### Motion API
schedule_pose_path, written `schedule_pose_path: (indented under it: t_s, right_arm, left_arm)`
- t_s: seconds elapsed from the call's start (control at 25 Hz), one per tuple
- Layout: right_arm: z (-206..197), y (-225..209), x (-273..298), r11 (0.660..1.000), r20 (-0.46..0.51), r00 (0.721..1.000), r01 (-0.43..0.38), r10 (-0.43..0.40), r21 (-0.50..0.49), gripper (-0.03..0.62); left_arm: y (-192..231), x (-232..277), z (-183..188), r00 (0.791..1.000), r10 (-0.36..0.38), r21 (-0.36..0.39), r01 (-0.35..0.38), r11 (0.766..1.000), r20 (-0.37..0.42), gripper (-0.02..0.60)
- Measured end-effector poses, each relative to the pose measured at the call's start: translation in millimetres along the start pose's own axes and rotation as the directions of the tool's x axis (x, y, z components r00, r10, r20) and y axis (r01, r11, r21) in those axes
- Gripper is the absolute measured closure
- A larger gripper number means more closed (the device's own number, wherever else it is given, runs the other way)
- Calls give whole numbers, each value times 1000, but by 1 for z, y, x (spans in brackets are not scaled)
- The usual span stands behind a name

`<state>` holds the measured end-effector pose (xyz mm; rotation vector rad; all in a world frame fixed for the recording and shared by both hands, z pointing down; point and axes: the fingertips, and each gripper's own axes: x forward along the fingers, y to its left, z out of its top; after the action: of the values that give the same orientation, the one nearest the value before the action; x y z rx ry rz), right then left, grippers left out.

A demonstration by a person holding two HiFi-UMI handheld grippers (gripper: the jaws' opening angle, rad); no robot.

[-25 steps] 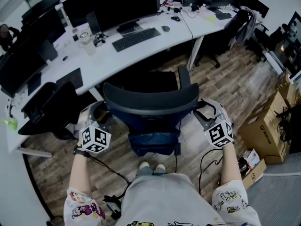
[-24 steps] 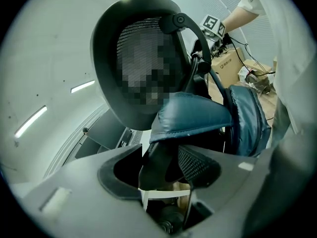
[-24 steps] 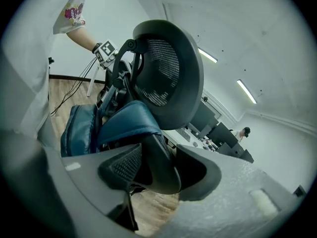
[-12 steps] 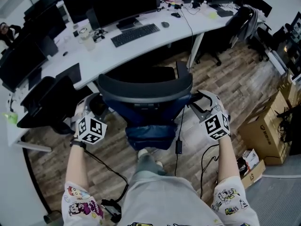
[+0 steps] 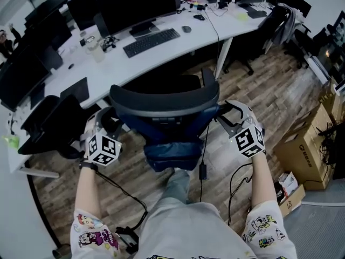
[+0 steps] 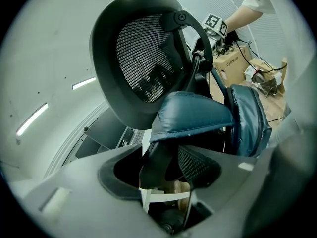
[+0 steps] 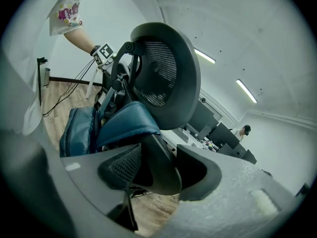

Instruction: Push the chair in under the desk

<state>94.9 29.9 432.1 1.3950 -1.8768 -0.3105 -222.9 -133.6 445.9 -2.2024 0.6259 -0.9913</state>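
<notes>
Chair (image 5: 164, 104): where does it stand?

In the middle of the head view. Its seat runs partly beneath the white tabletop (image 5: 178, 50), and its curved backrest sits just on the near side of the tabletop's edge. A blue padded piece (image 5: 173, 147) hangs at the back of the chair, below the backrest.

And the tongs?

The left tongs (image 6: 158, 170) are at the chair's left side, centre left in the head view. The left gripper view shows the jaws a little way apart and closed onto a dark bar of the chair's frame, with a pad touching it on each side. The right tongs (image 7: 158, 170) do the same at the chair's right side, where a dark bar fills the narrow gap between the pads.

Any containers?

Cardboard boxes (image 5: 304, 147) stand on the wood floor at the right edge of the head view. The small one at lower right is open, but its contents are too small to tell.

What does one view give that another lacks?

Only the head view shows the keyboard (image 5: 150, 41), the mouse (image 5: 186, 29) and the monitors (image 5: 135, 4) on the tabletop. Both gripper views look up at the mesh backrest from below. The left gripper view catches the right tongs' marker cube in its upper right. The right gripper view shows a person (image 7: 243, 131) beside monitors at its right.
</notes>
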Motion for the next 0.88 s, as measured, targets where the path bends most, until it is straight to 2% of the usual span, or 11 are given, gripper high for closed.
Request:
schedule_pose_path:
  t_s: [0.2,0.88]
  right_arm:
    - [-6,-18,19,1000,1,1000,-9,9,-7,370]
    - [-9,-81,101,999,23,999,-31,32,-35,372]
  left_arm:
    - [6,15,2,1000,2,2,-2,1000,-2,344]
    - [49,73,0,997,63,-66,-65,996,-33,341]
